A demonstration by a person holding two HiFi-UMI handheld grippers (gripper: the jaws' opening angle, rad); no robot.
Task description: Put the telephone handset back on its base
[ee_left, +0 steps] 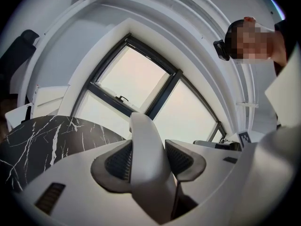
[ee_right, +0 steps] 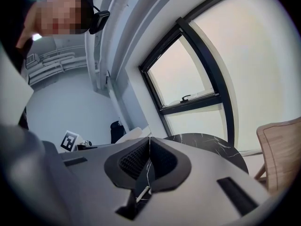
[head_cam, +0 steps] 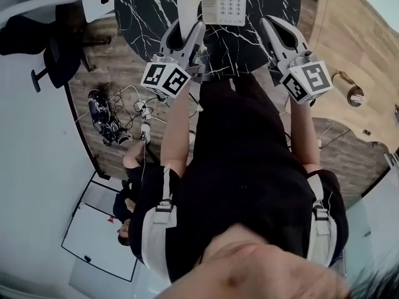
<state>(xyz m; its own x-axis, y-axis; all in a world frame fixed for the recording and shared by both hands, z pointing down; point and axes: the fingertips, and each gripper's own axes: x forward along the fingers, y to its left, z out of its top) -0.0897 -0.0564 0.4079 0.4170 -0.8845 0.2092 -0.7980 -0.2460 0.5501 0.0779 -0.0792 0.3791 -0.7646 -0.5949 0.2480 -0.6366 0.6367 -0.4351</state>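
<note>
Your left tongs [ee_left: 148, 158] are clamped on the white handset [ee_left: 143, 135]. Both ribbed pads [ee_left: 120, 161] press its sides, and its free end rises past the tips toward 12 o'clock in the left gripper view. Your right tongs [ee_right: 149, 160] are closed pad to pad with nothing between them, so that hand is free. In the head view both tongs point toward 12 o'clock, the left one at about 11 and the right one at about 1. The telephone base [head_cam: 224, 2] sits between their lines on the dark marbled surface [head_cam: 149, 17]. The handset lies lengthwise just beside the base, at its 9 o'clock. It is not in the cradle, and I cannot tell whether it hangs clear of the surface or touches it. I judge you are in the carrying step, with the seating yet to come. The next move calls for a short shift toward 3 o'clock to bring the handset over the base's near-side channel, parallel to the keypad's long edge. After that, lower it level so both ends drop in together. Open the left tongs only once it rests there. If the base looks likely to slide, use the closed right tongs to brace its 3 o'clock edge.
</note>
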